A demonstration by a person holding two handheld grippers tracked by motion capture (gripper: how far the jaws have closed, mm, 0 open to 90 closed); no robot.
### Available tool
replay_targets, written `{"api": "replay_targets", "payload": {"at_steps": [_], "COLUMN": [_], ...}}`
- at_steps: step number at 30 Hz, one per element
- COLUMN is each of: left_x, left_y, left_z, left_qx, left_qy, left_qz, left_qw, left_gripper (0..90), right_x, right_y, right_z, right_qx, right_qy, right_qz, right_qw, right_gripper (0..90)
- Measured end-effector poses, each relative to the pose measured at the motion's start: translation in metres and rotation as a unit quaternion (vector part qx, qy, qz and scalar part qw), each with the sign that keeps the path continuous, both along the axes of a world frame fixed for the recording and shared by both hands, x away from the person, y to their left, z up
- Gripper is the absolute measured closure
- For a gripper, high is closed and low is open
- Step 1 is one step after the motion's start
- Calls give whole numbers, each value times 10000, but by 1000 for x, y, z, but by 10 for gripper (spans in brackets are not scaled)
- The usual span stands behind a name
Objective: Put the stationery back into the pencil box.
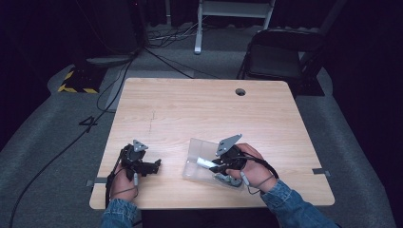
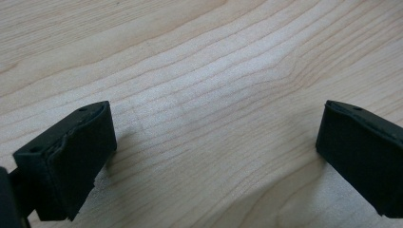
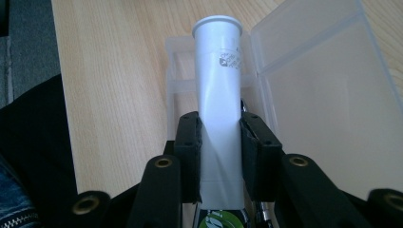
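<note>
My right gripper (image 1: pixel 215 167) (image 3: pixel 221 152) is shut on a white tube (image 1: pixel 205 162) (image 3: pixel 218 90), pads pressing its two sides. The tube's capped end points away over a clear plastic box (image 1: pixel 195 152) (image 3: pixel 313 90) whose lid lies open on the wooden table (image 1: pixel 199 109). A green label shows on the tube near the gripper's body. Some small grey items lie in the box beneath the right hand. My left gripper (image 1: pixel 156 165) (image 2: pixel 214 156) rests low over bare wood at the table's front left. It is open wide, with nothing between its pads (image 2: pixel 71 156).
A round cable hole (image 1: pixel 240 91) sits near the table's far edge. Beyond the table stand a black folding chair (image 1: pixel 278 57), a white frame (image 1: pixel 233 14) and a yellow-black striped base (image 1: pixel 78 81), with cables on the grey floor.
</note>
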State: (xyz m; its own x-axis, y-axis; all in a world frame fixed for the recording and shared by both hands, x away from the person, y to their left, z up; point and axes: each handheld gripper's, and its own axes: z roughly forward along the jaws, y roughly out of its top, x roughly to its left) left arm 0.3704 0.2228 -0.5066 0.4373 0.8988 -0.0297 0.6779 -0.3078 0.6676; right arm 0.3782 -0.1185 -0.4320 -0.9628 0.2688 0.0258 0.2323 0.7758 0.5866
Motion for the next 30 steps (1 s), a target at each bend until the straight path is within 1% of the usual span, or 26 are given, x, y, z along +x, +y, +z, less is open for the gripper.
{"api": "replay_targets", "payload": {"at_steps": [8,18,22,25,30], "left_x": [0,0,0,0,0], "left_y": [0,0,0,0,0], "left_z": [0,0,0,0,0], "left_qx": [0,0,0,2,-1], "left_qy": [6,0,4,6,0], "left_qz": [4,2,5,8,2], "left_qw": [10000,10000,10000,10000,10000], "left_gripper": [1,1,1,1,1], "right_x": [1,6,7,8,8], "right_y": [5,8,9,9,10], "right_z": [-8,-18,-21,-22,-24], "right_qx": [-267,-560,-594,-615,-690], "right_qy": [41,-142,-146,-119,-176], "right_qz": [148,311,322,389,470], "right_qw": [9995,9978,9976,9973,9964], "right_gripper": [711,711,711,710,710]}}
